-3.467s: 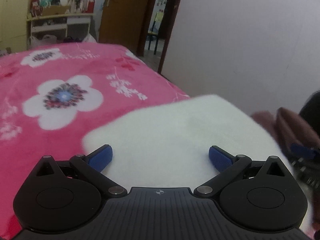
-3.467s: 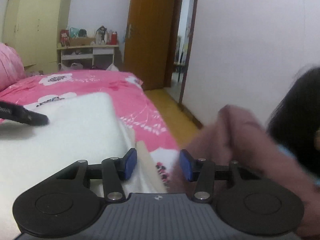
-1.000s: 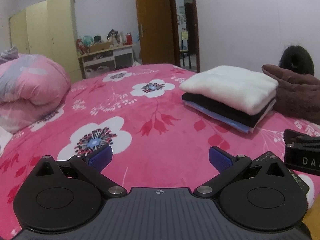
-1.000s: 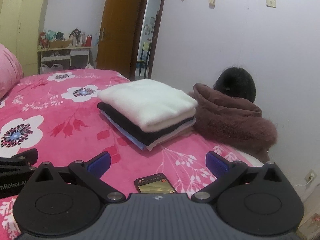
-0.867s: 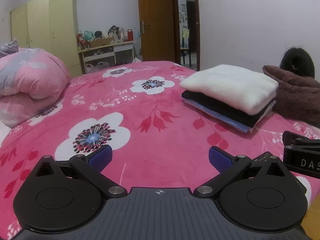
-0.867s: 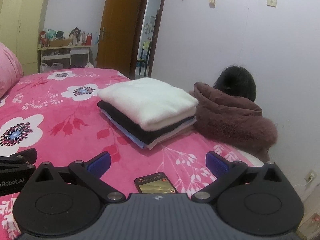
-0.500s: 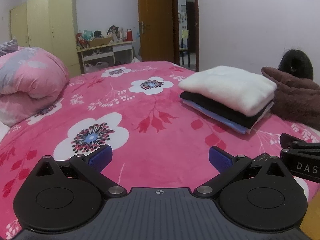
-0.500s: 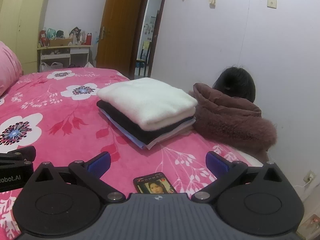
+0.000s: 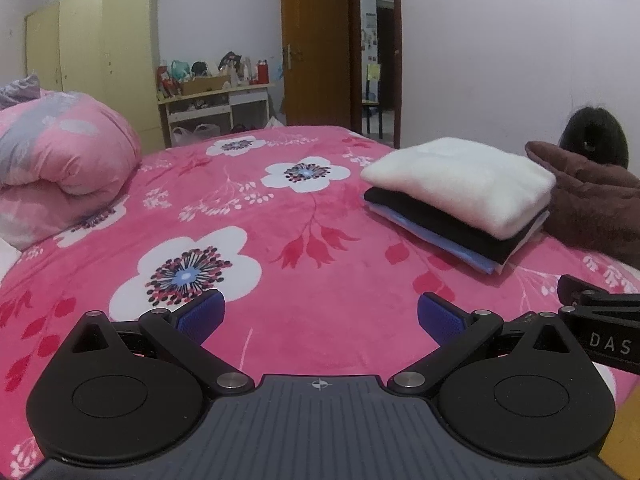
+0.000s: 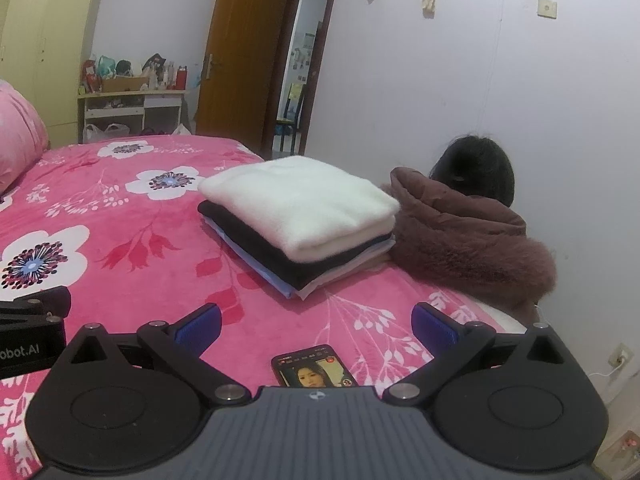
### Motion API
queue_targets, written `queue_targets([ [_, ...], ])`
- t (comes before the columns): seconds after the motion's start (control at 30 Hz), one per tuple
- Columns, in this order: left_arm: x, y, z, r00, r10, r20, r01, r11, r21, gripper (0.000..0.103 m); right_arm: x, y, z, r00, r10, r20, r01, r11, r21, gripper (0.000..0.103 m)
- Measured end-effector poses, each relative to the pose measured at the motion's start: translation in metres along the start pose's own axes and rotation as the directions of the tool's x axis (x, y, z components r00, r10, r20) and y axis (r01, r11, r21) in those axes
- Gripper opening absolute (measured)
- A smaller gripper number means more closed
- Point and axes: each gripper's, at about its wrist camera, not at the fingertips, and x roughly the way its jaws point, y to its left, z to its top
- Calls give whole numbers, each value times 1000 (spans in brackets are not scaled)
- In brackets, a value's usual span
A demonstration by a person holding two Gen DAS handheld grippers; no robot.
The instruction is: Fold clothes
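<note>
The left gripper [image 9: 318, 316] sits low over the pink flowered blanket [image 9: 280, 240] with its two blue fingers spread wide apart, and there is nothing between them. The right gripper [image 10: 316, 326] is the same: its blue fingers are far apart and hold nothing. Both are back from the clothes, not touching them. The pile of folded clothes [image 10: 298, 224] lies on the blanket near the bed's right edge, ahead of both grippers. On top is a thick white folded piece [image 9: 460, 184], soft and puffy. Under it is a black piece [image 10: 256, 242], and under that a light blue one [image 9: 436, 242] pokes out at the bottom edge, with a pale layer beside it at the corner. The pile looks neat and flat. Just beside the pile, on its right, is a brown fluffy coat [image 10: 464, 240], and it touches or nearly touches the pile. Behind the coat you can see the dark hair of a person [image 10: 476, 168] sitting low by the white wall. A phone [image 10: 314, 366] lies face up on the blanket just in front of the right gripper, with its screen lit. A rolled pink quilt [image 9: 60, 160] sits far off on the left side of the bed. At the back of the room are a yellow wardrobe [image 9: 100, 60], a shelf [image 9: 216, 100] full of small things, and a brown door [image 9: 316, 40] standing open.
</note>
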Motion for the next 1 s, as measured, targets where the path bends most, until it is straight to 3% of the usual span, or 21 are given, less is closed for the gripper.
queue_targets([
  [1.0, 8, 8, -2, 1000, -3, -28, 2, 1000, -30, 103, 6, 8, 2, 1000, 1, -15, -2, 1000, -6, 103],
])
